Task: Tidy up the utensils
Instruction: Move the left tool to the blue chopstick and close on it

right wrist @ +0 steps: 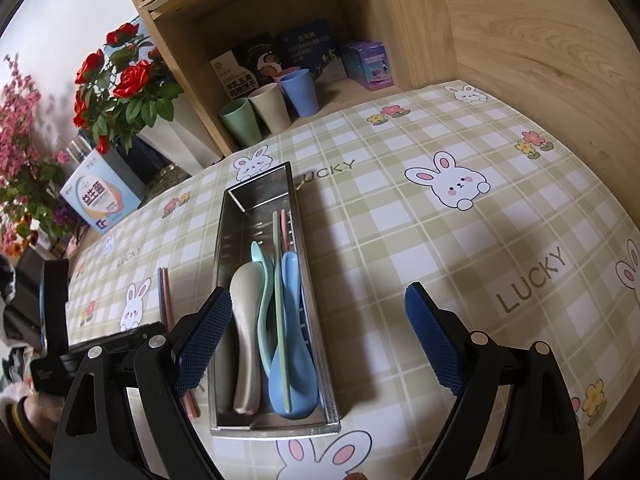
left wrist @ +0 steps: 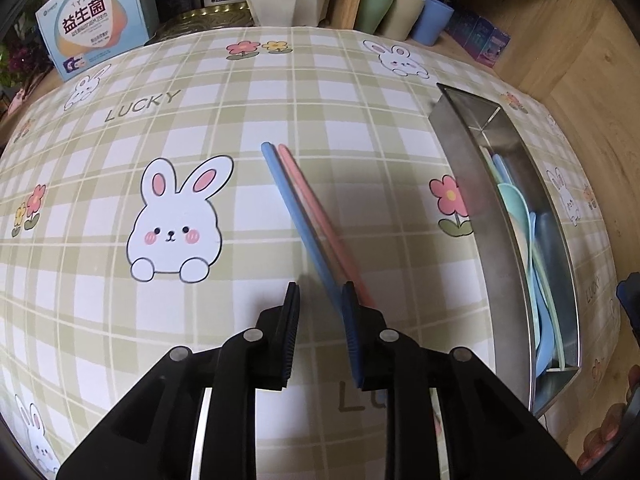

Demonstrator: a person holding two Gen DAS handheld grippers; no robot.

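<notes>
Between the slightly spread left tongs (left wrist: 318,332), blue and pink chopsticks (left wrist: 304,216) lying loose on the desk (left wrist: 360,128), probably a regrip, beside the steel tray (right wrist: 256,204) of spoons (right wrist: 246,320) under wide-open right tongs (right wrist: 320,336).

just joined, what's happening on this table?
A person is sorting plastic utensils into a metal tray with two handheld grippers. Spoons and some chopsticks already lie in it. The left gripper is over a blue and pink chopstick pair lying on the tablecloth beside the tray; its jaws are slightly apart, and the blue stick sits against one pad, not clamped. The right gripper hangs open above the tray, holding nothing.
</notes>
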